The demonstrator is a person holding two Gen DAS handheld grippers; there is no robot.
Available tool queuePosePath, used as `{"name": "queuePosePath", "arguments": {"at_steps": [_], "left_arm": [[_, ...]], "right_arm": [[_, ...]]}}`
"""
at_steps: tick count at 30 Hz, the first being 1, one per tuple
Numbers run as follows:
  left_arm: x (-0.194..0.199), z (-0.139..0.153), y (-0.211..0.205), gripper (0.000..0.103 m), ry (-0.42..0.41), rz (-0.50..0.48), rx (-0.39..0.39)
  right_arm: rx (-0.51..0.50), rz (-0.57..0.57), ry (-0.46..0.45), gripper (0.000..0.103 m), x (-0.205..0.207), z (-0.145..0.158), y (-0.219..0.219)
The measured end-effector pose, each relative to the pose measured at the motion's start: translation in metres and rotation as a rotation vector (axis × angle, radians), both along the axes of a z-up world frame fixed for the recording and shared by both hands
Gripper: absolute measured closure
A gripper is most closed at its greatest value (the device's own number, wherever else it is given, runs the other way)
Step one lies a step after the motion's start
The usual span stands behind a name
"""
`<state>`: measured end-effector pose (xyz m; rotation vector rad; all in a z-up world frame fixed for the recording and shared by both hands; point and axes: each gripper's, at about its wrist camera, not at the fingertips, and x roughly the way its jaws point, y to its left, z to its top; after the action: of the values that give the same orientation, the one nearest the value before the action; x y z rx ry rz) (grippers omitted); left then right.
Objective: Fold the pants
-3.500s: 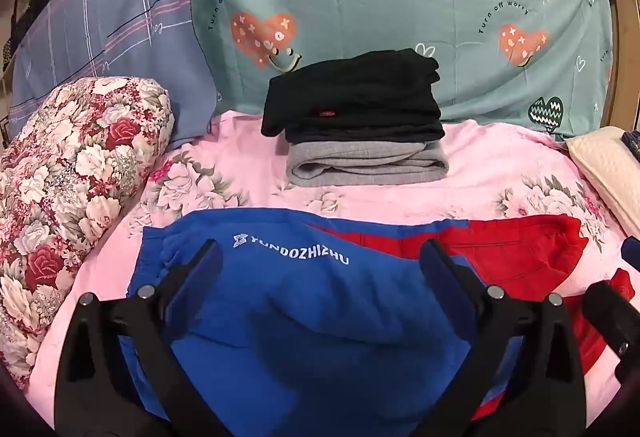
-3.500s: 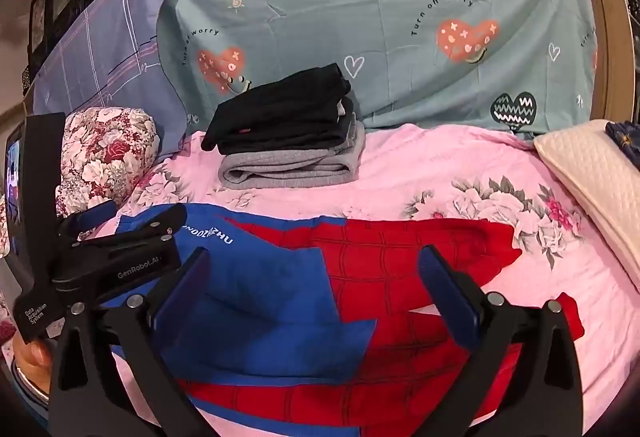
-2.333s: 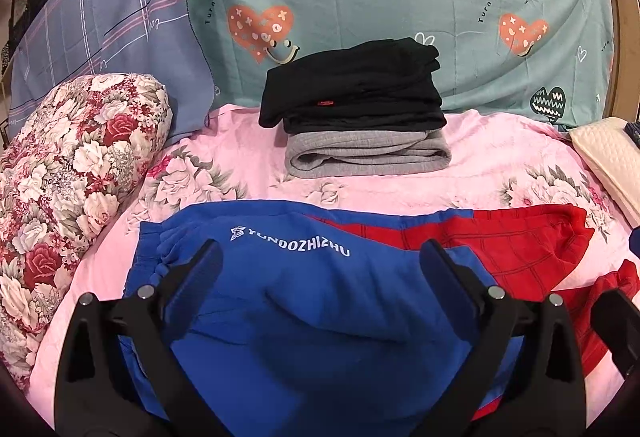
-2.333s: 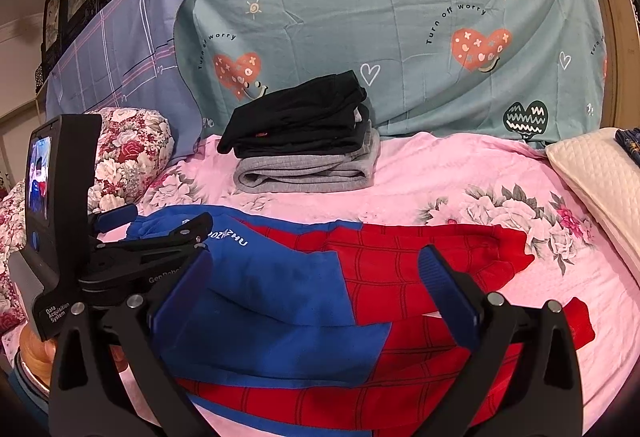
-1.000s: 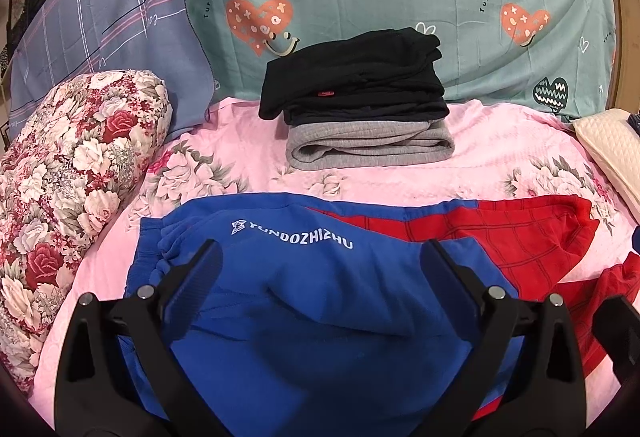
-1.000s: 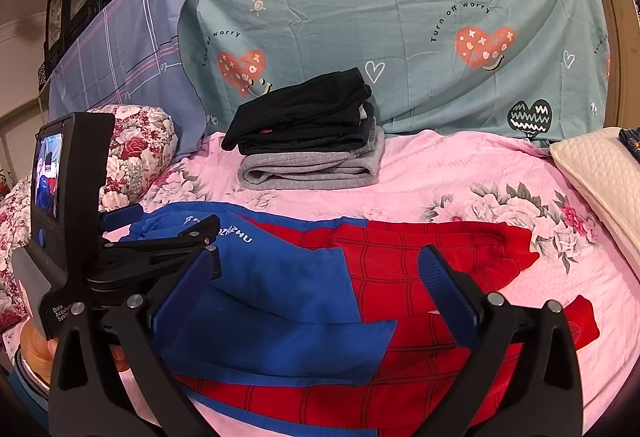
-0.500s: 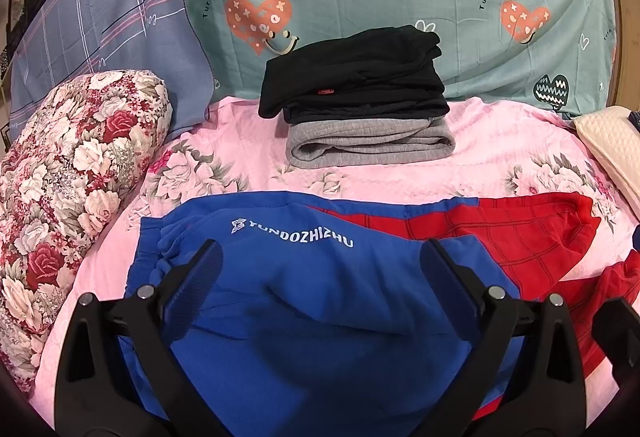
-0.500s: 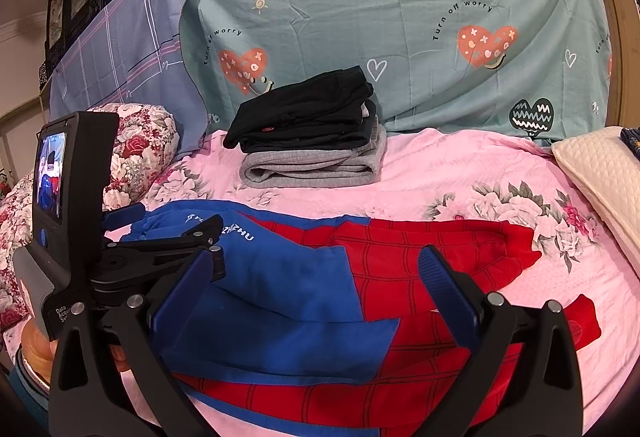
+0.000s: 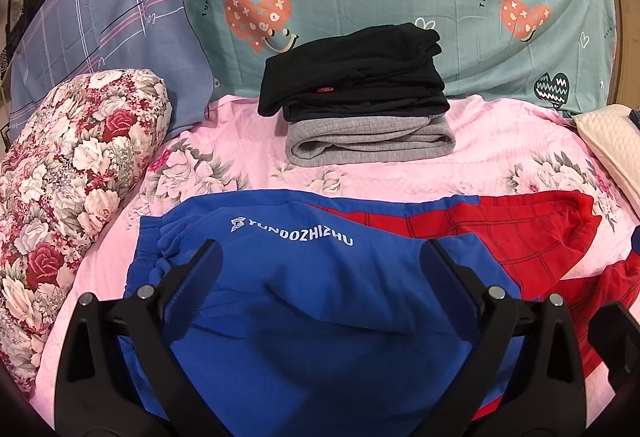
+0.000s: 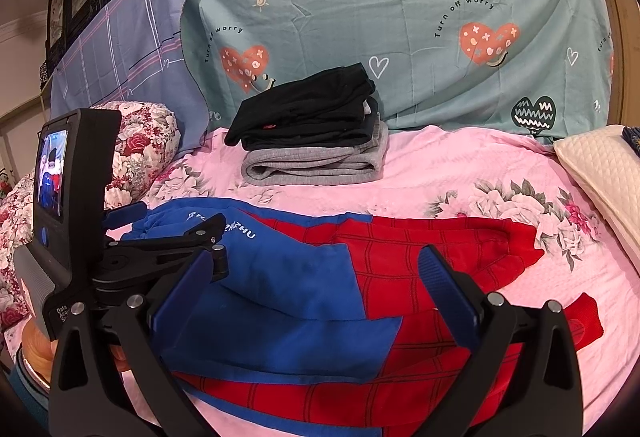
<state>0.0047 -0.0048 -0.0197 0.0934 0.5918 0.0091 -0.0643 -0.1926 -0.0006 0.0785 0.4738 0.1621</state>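
A pair of blue and red pants (image 9: 320, 301) is lying across the near edge of a bed covered by a pink floral sheet (image 9: 500, 141). The blue waistband end is sitting toward the bed's left edge and the red legs (image 10: 440, 257) are stretching toward the right edge. In the right wrist view, 1 blue flap is lying doubled over the red fabric.

The left tool (image 9: 320, 269) is hovering over the blue waist section with both fingers spread wide and nothing between them. The right tool (image 10: 316, 277) is also spread wide and empty, hanging over the place where blue meets red.

Over the last 3.5 seconds very little has been changing: both tools have been drifting slightly, and the pants have been lying the same way. This suggests a pause between folds, with the next grasp not yet begun and the legs still unfolded.

Toward the far edge, 2 folded garments are stacked, black (image 9: 352, 73) on grey (image 9: 368, 141), likely finished work. A floral bolster (image 9: 76, 173) is resting along the left edge, and a cream pillow (image 10: 596, 165) at the right.
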Motion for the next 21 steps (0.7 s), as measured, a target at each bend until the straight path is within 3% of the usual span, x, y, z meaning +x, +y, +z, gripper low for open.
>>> {"name": "queuePosePath", "arguments": {"at_steps": [14, 21], "left_arm": [[0.001, 0.000, -0.001, 0.002, 0.011, -0.002, 0.001], [0.002, 0.010, 0.009, 0.002, 0.067, -0.029, -0.083]], "right_arm": [[-0.002, 0.007, 0.011, 0.001, 0.001, 0.000, 0.002], [0.078, 0.043, 0.049, 0.001, -0.004, 0.016, -0.015]]}}
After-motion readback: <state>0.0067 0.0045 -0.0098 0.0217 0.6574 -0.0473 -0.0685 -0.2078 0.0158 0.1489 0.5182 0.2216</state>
